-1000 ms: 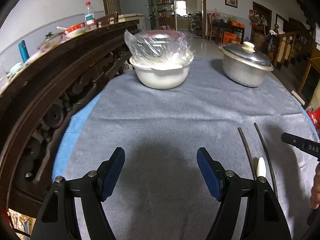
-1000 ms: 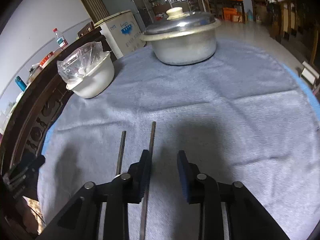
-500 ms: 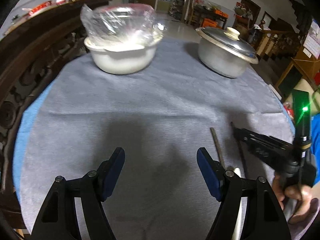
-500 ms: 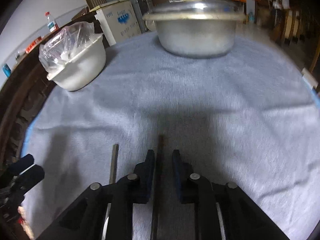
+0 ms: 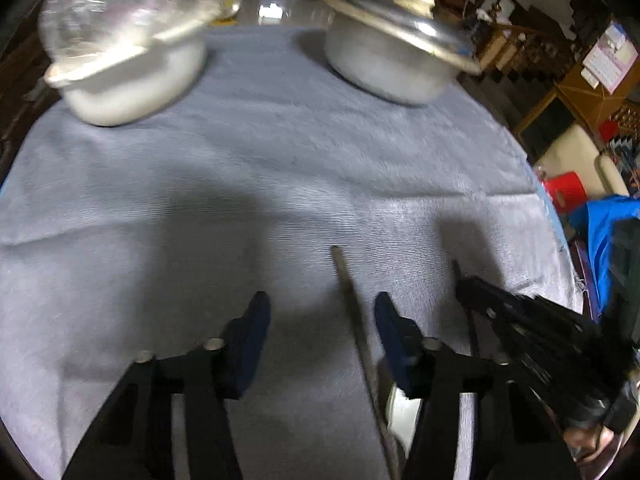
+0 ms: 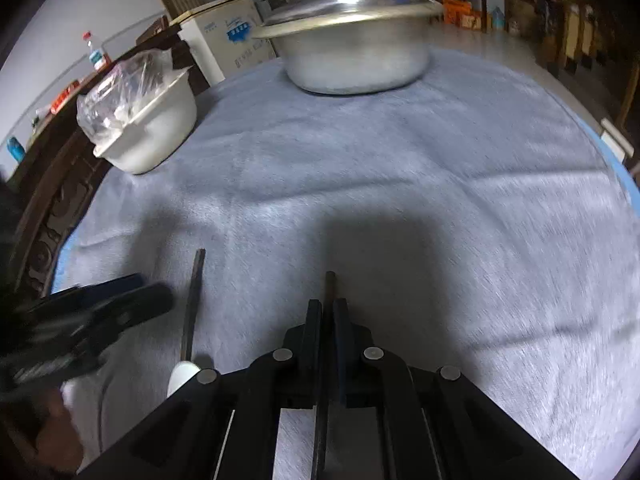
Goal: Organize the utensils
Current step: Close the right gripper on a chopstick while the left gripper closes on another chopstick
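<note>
Pinching one dark chopstick (image 6: 329, 286) between its nearly closed fingers, the right gripper (image 6: 327, 312) sits low over the grey cloth (image 6: 440, 200); left of it, the other chopstick (image 5: 352, 308) lies between the left gripper's (image 5: 320, 328) wide-open fingers

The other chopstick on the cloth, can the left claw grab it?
Probably yes. The loose chopstick lies between the open left claw's fingers, nothing covering it. The right claw is shut on its own chopstick nearby.

Two thin dark chopsticks, left chopstick (image 6: 192, 304) and right chopstick (image 6: 329, 286), lie side by side on the grey cloth-covered round table (image 6: 460, 208); behind them stand a plastic-wrapped white bowl (image 6: 156, 136) left and lidded aluminium pot (image 6: 352, 52) right.
</note>
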A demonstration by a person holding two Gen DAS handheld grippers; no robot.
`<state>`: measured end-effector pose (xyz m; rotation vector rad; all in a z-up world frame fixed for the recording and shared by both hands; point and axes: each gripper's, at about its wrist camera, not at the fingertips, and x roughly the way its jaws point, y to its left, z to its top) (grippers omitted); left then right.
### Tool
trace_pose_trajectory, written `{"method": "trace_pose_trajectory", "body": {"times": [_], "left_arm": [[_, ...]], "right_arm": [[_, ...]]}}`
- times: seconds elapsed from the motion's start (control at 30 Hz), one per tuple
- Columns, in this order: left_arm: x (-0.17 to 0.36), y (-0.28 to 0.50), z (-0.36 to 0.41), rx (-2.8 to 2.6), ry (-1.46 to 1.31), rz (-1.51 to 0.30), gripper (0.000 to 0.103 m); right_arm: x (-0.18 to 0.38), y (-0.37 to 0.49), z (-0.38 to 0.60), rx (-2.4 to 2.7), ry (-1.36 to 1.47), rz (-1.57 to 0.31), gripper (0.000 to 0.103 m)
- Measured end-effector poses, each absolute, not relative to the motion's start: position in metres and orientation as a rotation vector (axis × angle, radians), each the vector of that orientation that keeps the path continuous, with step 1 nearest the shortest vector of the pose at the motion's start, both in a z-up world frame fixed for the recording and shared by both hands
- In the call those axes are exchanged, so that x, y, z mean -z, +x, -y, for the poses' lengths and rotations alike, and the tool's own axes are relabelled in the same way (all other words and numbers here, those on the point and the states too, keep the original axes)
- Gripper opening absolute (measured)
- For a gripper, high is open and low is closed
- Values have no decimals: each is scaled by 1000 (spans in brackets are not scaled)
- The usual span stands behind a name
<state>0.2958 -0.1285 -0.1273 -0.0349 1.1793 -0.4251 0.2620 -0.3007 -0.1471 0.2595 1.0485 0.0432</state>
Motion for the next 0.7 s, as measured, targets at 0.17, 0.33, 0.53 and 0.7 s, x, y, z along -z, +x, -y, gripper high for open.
{"method": "trace_pose_trajectory", "body": {"times": [0.17, 0.33, 0.53, 0.7], "left_arm": [[128, 303, 151, 415, 13, -1175, 40], [129, 302, 159, 437, 65, -1166, 9], [128, 292, 139, 456, 59, -1192, 5], [128, 282, 119, 452, 44, -1209, 5]], "right_arm": [[147, 248, 315, -33, 280, -1067, 6], [143, 251, 318, -11, 261, -1120, 7], [141, 263, 311, 25, 203, -1183, 14], [140, 263, 290, 49, 23, -1161, 11]]}}
